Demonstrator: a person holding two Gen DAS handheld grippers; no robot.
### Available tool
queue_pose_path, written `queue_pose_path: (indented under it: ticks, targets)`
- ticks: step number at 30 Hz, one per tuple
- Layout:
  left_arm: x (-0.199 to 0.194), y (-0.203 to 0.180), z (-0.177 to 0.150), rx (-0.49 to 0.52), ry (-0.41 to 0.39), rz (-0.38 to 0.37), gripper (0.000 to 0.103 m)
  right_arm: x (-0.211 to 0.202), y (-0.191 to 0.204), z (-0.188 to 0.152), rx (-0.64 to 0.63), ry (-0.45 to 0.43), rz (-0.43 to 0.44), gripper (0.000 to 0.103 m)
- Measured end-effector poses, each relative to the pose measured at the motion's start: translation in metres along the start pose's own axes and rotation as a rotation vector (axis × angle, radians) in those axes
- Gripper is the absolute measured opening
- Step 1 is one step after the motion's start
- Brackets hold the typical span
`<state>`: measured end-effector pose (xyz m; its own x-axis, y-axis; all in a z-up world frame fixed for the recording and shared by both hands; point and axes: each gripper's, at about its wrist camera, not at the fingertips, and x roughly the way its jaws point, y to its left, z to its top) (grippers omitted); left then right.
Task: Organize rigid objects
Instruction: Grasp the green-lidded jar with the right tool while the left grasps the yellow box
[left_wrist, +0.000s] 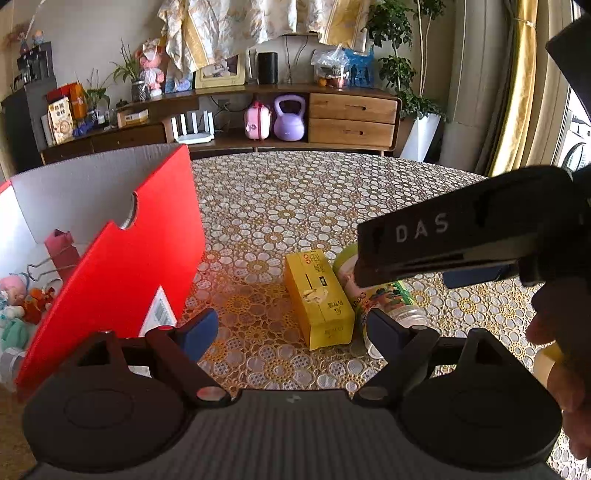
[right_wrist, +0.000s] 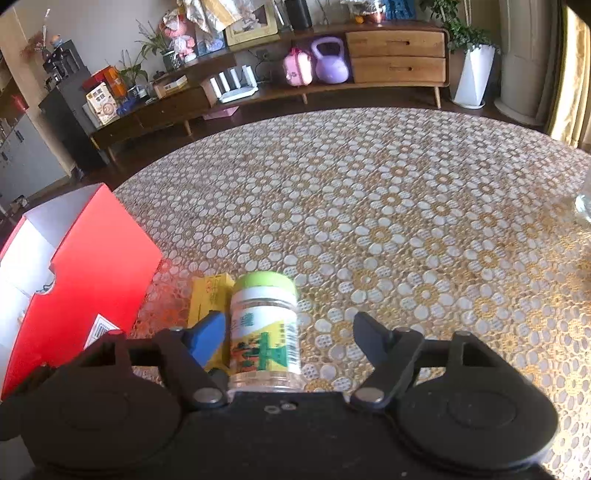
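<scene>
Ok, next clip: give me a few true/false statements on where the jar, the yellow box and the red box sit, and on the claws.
1. The green-lidded jar lies on its side. True.
2. The yellow box is inside the red box. False: it lies on the tablecloth, beside the jar.
3. The right claw has the jar between its fingers, with a gap on one side. True.
4. The left claw holds the yellow box. False: it is open and empty, short of the box.
5. The red box is empty. False: soft toys lie inside.
</scene>
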<state>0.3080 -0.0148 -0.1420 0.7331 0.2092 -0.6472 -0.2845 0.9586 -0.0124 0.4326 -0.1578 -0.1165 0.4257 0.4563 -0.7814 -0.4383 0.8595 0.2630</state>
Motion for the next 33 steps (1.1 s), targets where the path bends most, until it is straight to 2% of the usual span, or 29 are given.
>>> queue_pose_path:
  ticks: [4,7,9,11,13,14,16,19,22,24,33]
  targets:
    - [0.008,0.0,0.002,-0.006,0.003,-0.012,0.087,0.006,-0.001,-0.001,-0.002,0.013,-0.007,0.063]
    - [0.015,0.001,0.003,-0.011,0.012,-0.008,0.087,0.011,-0.004,0.001,0.012,0.017,0.006,0.061]
    - [0.021,0.002,0.003,-0.015,0.03,-0.009,0.078,0.013,-0.004,0.002,0.013,0.012,0.005,0.058]
    - [0.027,0.001,0.004,-0.012,0.041,-0.006,0.078,0.016,-0.003,0.003,0.013,0.011,0.004,0.056]
    - [0.032,-0.002,0.004,0.003,0.039,0.004,0.071,0.018,-0.002,0.004,0.006,0.01,0.003,0.052]
    - [0.034,-0.004,0.004,0.011,0.041,0.003,0.064,0.02,0.0,0.004,0.0,0.009,-0.001,0.049]
    - [0.04,-0.006,0.005,0.021,0.05,0.01,0.061,0.025,0.004,0.006,-0.003,0.012,-0.012,0.044]
    - [0.046,-0.005,0.006,0.011,0.053,0.003,0.057,0.029,0.007,0.007,-0.013,0.005,-0.033,0.044]
    - [0.048,-0.007,0.008,0.03,0.043,-0.017,0.047,0.03,0.005,0.008,-0.005,-0.003,-0.036,0.043]
    - [0.049,-0.009,0.009,0.048,0.039,-0.038,0.034,0.03,0.003,0.007,0.009,-0.009,-0.046,0.043]
    - [0.048,-0.01,0.01,0.069,0.048,-0.074,0.03,0.009,-0.024,-0.006,0.108,-0.03,-0.063,0.043]
